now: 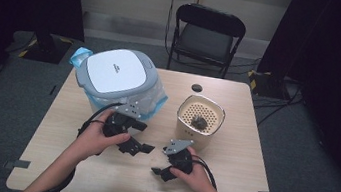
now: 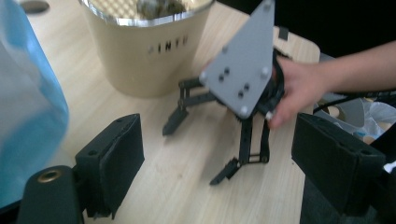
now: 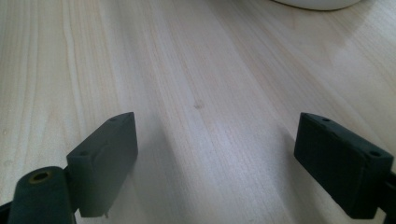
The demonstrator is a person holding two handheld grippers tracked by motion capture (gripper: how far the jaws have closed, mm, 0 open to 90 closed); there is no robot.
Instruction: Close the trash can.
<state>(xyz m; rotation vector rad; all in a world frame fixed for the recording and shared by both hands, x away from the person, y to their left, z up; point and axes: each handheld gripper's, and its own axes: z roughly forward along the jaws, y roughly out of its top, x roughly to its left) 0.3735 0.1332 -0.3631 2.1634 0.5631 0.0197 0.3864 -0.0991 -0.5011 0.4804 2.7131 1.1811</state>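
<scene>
High view puts the cream bin (image 1: pixel 200 121) just beyond the right gripper (image 1: pixel 160 168), dark scraps, perhaps, on its perforated top. Both grippers gape empty; the left gripper (image 1: pixel 140 147) risks snagging the blue bag (image 1: pixel 158 99) alongside.

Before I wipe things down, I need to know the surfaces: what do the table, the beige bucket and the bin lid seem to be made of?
Table: pale wood or laminate, matt, visible grain. Bucket: probably plastic, smooth beige wall, shiny metallic-looking rim, perforated insert. Bin lid: likely plastic, grey with glossy white panel.
</scene>
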